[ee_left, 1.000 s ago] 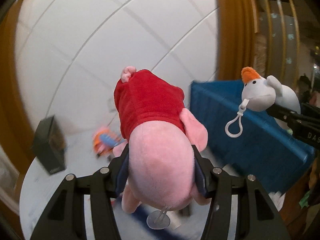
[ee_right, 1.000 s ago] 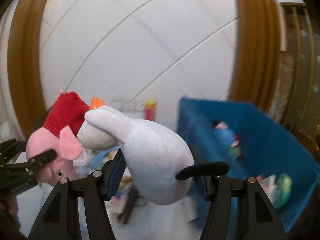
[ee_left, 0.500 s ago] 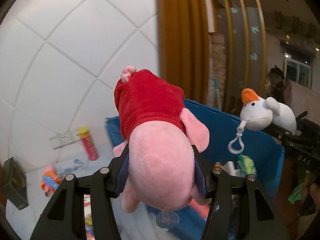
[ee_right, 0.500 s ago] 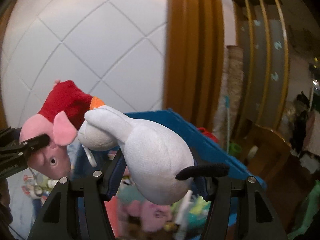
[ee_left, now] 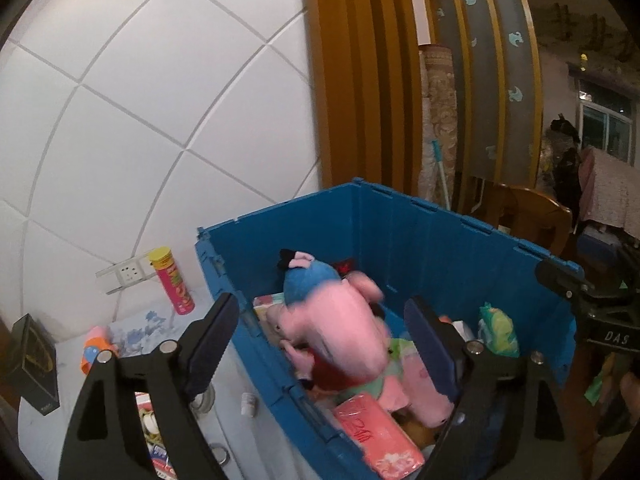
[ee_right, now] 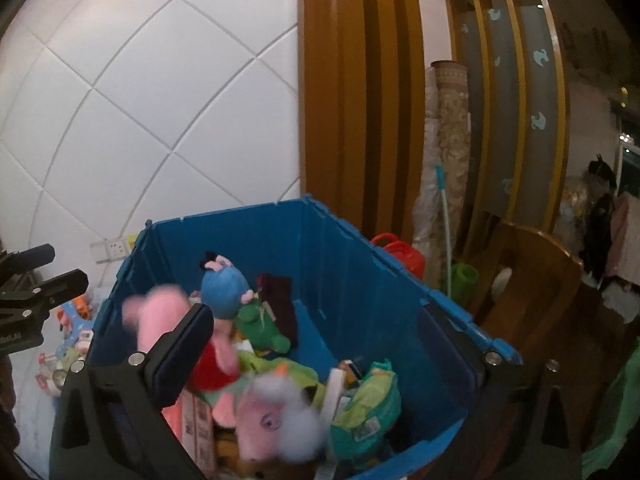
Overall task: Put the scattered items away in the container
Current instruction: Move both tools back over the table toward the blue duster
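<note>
The blue crate [ee_left: 440, 210] stands below both grippers, filled with plush toys and packets. My left gripper [ee_left: 320, 312] hangs over its near corner with its jaws opening; the pink pig in a red shirt [ee_left: 344, 332] is blurred, free of the pads and dropping into the crate. My right gripper [ee_right: 316, 320] is over the crate [ee_right: 240, 216] too, its jaws opening wide and nothing pressed between them. The white duck plush [ee_right: 296, 416] shows as a blurred white patch falling onto the pile. The pig [ee_right: 160, 316] is a pink blur at the crate's left.
Left of the crate, the white table [ee_left: 52, 436] holds a pink snack can [ee_left: 174, 280], a black box [ee_left: 32, 364] and several small scattered items. A wooden chair [ee_right: 532, 280], a red jug [ee_right: 396, 252] and a broom [ee_right: 444, 216] stand behind the crate on the right.
Both grippers swung across from the table to above the blue crate, then opened. The pig and the duck left the pads and are falling into the crate.
</note>
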The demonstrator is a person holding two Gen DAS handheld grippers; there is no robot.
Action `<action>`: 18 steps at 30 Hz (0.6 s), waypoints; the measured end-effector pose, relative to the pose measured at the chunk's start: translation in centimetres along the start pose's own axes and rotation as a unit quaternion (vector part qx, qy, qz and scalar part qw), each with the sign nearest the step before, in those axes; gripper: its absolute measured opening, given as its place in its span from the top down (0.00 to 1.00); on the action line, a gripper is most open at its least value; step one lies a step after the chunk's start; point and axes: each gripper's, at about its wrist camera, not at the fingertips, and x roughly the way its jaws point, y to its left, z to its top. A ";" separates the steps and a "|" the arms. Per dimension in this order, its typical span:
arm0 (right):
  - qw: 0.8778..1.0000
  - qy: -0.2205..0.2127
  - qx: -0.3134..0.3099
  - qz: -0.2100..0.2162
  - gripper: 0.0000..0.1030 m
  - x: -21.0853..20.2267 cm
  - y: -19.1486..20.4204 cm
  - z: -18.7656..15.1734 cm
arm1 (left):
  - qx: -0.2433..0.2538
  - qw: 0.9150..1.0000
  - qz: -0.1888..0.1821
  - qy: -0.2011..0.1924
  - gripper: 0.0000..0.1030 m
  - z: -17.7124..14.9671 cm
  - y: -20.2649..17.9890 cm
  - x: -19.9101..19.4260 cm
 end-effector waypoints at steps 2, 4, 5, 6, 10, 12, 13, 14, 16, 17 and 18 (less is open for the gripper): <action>1.000 0.002 -0.003 0.007 0.00 0.5 0.2 -0.1 | -0.004 1.000 0.008 0.001 0.17 -0.5 0.7 -0.4; 1.000 0.004 -0.009 0.017 0.00 0.4 1.2 -0.5 | -0.010 1.000 0.016 0.002 0.17 -1.3 1.8 -1.0; 1.000 0.003 -0.011 0.023 0.00 0.4 1.7 -0.6 | -0.013 1.000 0.020 0.002 0.17 -1.7 2.4 -1.3; 0.999 0.002 -0.013 0.029 0.00 0.4 2.2 -0.6 | -0.017 1.000 0.026 0.003 0.17 -2.1 3.0 -1.7; 0.998 -0.003 -0.021 0.058 0.00 -0.2 5.3 -0.8 | -0.034 0.998 0.050 0.004 0.17 -3.9 5.7 -3.5; 0.997 -0.006 -0.028 0.075 0.00 -0.5 7.1 -0.8 | -0.043 0.997 0.065 0.004 0.17 -4.9 7.4 -4.5; 0.996 -0.008 -0.032 0.083 0.00 -0.8 8.0 -0.8 | -0.050 0.996 0.072 0.005 0.17 -5.4 8.4 -4.9; 0.995 -0.011 -0.037 0.092 0.00 -1.1 9.2 -0.8 | -0.056 0.995 0.080 0.006 0.17 -5.9 9.4 -5.4; 0.993 -0.017 -0.045 0.110 0.00 -1.8 11.5 -0.9 | -0.068 0.993 0.100 0.009 0.17 -7.1 11.9 -6.4; 0.991 -0.019 -0.049 0.120 0.00 -2.2 12.6 -0.9 | -0.073 0.991 0.111 0.011 0.17 -7.8 13.2 -6.9; 0.990 -0.021 -0.053 0.130 0.00 -2.4 13.8 -1.0 | -0.080 0.989 0.124 0.015 0.17 -8.5 14.6 -7.5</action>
